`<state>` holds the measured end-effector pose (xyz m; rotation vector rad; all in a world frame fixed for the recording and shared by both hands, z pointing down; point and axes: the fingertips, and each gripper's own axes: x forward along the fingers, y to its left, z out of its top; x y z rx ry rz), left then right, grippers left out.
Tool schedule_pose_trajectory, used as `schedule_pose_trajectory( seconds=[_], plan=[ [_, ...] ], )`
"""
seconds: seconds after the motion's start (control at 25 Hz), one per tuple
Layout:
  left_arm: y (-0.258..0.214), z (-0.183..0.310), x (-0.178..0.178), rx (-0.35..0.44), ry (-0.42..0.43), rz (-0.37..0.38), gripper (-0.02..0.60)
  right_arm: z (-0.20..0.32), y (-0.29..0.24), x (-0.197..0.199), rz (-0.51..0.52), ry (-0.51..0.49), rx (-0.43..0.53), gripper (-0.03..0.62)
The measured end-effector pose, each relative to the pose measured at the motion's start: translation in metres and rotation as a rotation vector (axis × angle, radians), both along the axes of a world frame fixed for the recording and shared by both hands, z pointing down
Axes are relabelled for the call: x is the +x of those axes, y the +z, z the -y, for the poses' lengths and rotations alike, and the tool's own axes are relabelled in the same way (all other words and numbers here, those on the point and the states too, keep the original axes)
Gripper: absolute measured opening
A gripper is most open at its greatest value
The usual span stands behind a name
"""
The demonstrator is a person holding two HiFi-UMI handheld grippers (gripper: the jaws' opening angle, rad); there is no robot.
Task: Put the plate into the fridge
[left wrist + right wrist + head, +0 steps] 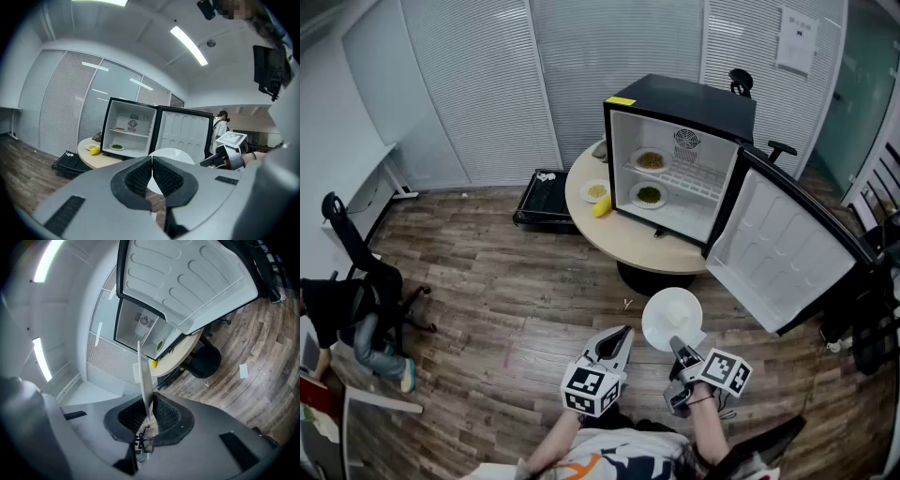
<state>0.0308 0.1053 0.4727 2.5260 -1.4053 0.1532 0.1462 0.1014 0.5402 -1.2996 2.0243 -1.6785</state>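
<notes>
A white empty plate (671, 317) hangs in front of me, pinched at its near rim by my right gripper (680, 350); in the right gripper view the plate (143, 373) shows edge-on between the shut jaws. The small black fridge (675, 159) stands on a round table (619, 239) with its door (783, 246) swung wide to the right. Two plates of food sit inside, one on the wire shelf (651, 160), one on the floor of the fridge (648, 195). My left gripper (617, 339) is shut and empty, to the left of the plate; the fridge (129, 131) lies ahead of it.
A third plate (595, 190) and a yellow thing (602, 207) lie on the table left of the fridge. A black case (544, 199) sits on the floor behind the table. Office chairs stand at the left (366, 272) and far right. Another person (219, 129) stands past the door.
</notes>
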Motion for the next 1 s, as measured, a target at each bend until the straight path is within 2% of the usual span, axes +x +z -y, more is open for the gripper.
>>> schedule_pose_trajectory(
  seconds=[0.56,1.0],
  plan=[
    [0.002,0.015,-0.006,0.006,0.026,-0.008,0.012,0.017,-0.003,-0.009,-0.002,0.017,0.015,0.035],
    [0.006,0.027,-0.031,0.007,0.070,-0.012,0.013,0.026,0.002,-0.035,0.006,0.059,0.017,0.035]
  ],
)
